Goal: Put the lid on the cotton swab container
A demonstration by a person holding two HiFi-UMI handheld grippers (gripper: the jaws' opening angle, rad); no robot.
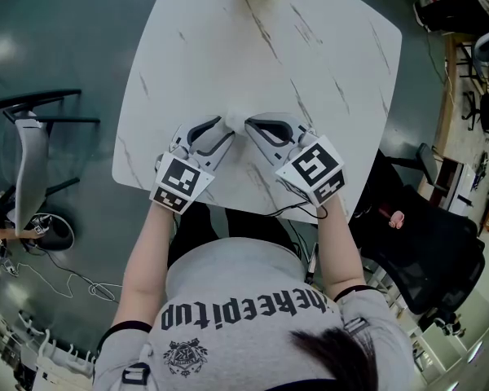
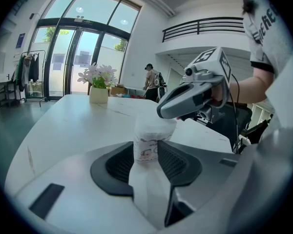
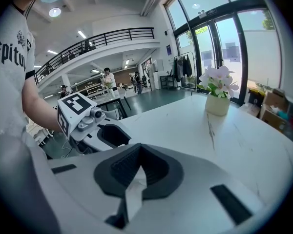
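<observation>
The left gripper clamps the cotton swab container, a small white plastic cylinder upright on the grey-veined white marble-look table; its paper label bears a cartoon print, the writing too small to read; the right gripper, jaws together, hangs just over its wider top

Marble table, glass doors (bright daylight).

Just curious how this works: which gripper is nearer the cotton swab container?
Left. The left gripper clamps the cotton swab container between its jaws; the right gripper is at its top.
</observation>
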